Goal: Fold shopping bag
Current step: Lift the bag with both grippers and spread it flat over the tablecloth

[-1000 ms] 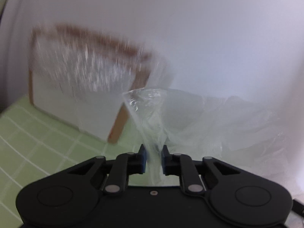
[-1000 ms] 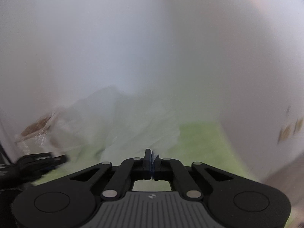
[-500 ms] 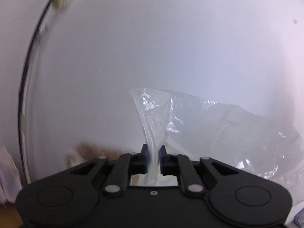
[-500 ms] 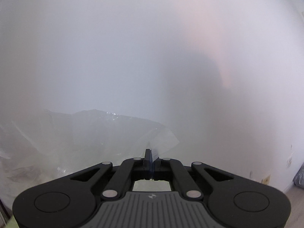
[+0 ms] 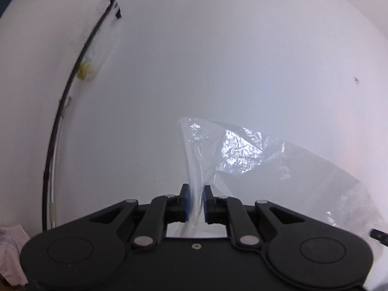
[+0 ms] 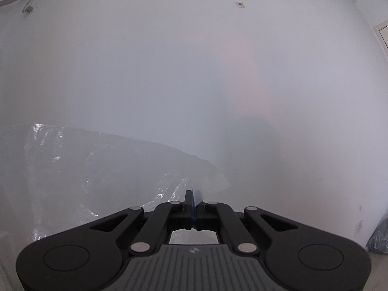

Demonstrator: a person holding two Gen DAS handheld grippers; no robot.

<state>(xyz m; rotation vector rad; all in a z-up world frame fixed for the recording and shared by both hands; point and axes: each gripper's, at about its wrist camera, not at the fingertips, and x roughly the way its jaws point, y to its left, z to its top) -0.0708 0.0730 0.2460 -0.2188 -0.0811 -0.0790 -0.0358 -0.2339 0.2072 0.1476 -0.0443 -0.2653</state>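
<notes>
Two grippers are sharing one load: I am holding the clear plastic shopping bag point(image 5: 245, 155) up in the air in front of a white wall point(image 5: 218, 60), stretched between them. From the left wrist view the bag is fanning out to the right from the jaws, crinkled and catching glare near the top edge; from the right wrist view the same bag point(image 6: 101, 169) is spreading away to the left.

My left gripper point(image 5: 196, 202) is nearly closed, its blue pads pinching a gathered strip of the film that is running down between them. My right gripper point(image 6: 192, 205) is fully clenched, the pads meeting with a thin corner of the bag trapped and poking out just above the tips.

Much of the bag is hard to read: it is see-through against the pale wall, its lower part is dropping behind the gripper bodies in both views, and its far end is running off the frame edge in each.

Only the left wrist view is showing a black cable point(image 5: 72, 92) curving down the wall on the left, a yellowish blob point(image 5: 84, 71) stuck beside it, and a crumpled pale cloth point(image 5: 12, 254) at the bottom left corner. Only the right wrist view is showing a small mark point(image 6: 240, 4) high on the wall.
</notes>
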